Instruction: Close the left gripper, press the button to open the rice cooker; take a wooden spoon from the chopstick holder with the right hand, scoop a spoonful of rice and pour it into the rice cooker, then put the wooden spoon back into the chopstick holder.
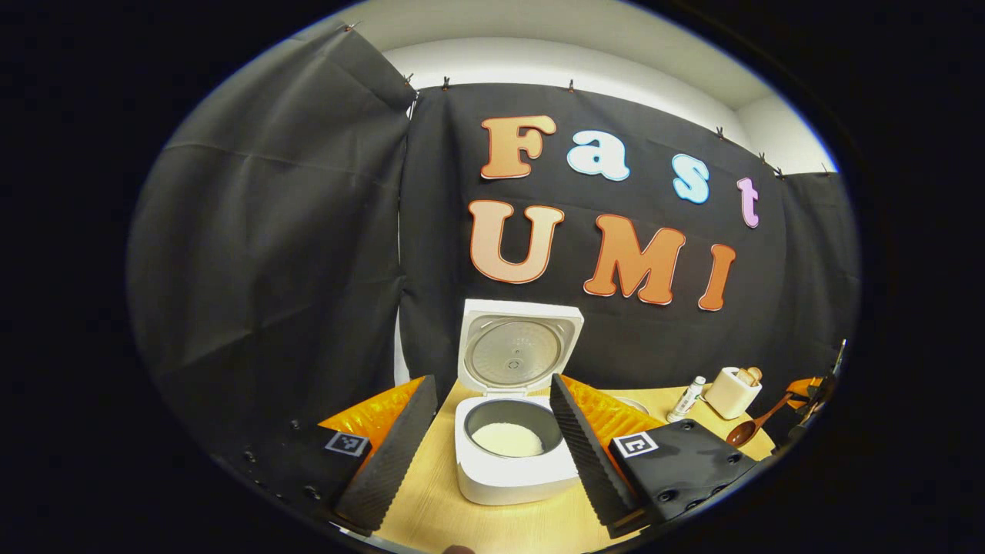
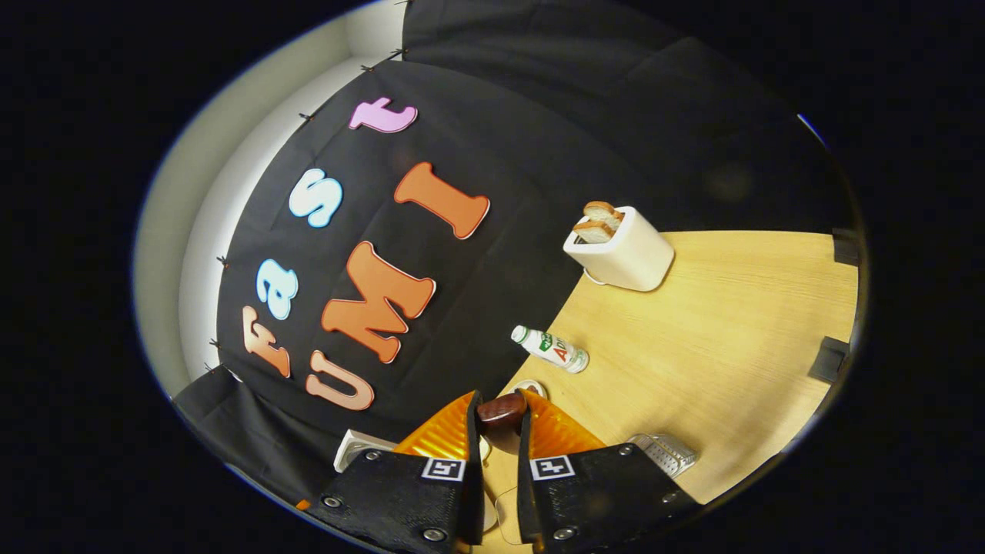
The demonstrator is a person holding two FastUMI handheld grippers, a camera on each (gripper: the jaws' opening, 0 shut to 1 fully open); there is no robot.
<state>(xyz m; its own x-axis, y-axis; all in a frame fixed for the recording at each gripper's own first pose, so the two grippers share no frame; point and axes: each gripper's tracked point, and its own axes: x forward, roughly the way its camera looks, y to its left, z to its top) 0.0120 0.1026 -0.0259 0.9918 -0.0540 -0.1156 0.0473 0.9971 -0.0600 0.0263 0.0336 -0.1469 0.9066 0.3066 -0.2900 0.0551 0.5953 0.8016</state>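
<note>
1. Left gripper view: the rice cooker (image 1: pixel 514 454) stands on the bench (image 1: pixel 492 523) near the back wall, its lid (image 1: pixel 519 350) raised upright. The opening step is therefore judged complete.

2. Same view: white rice (image 1: pixel 508 439) lies in the inner pot. Whether this includes the scooped spoonful cannot be told.

3. Same view: the left tongs (image 1: pixel 483 442) are held apart, one finger on each side of the cooker, touching nothing. They are judged to be standing clear so the pot mouth is open to access.

4. Same view, right edge: the wooden spoon (image 1: pixel 758 423) is held low above the bench, bowl toward the cooker, handle running up into the right tongs (image 1: pixel 808 388). A cream toaster (image 1: pixel 731 392) holding bread and a small bottle (image 1: pixel 686 398) stand behind it.

5. Right gripper view: this view is tilted, so the bench (image 2: pixel 731 331) runs up the right side. The right tongs (image 2: pixel 500 419) are clamped on the spoon (image 2: pixel 500 409), whose dark rounded end shows between the fingertips. The firm pinch is judged necessary to keep the spoon level while it carries.

6. Same view: the toaster (image 2: pixel 623 250) and the bottle (image 2: pixel 555 348) stand beyond the tongs. A metal mesh object (image 2: pixel 666 452) shows at lower right; it may be the chopstick holder, but that cannot be confirmed.

7. Same view: a white corner (image 2: pixel 358 448) left of the fingers is probably the cooker. Whether the spoon carries rice cannot be told.
</note>
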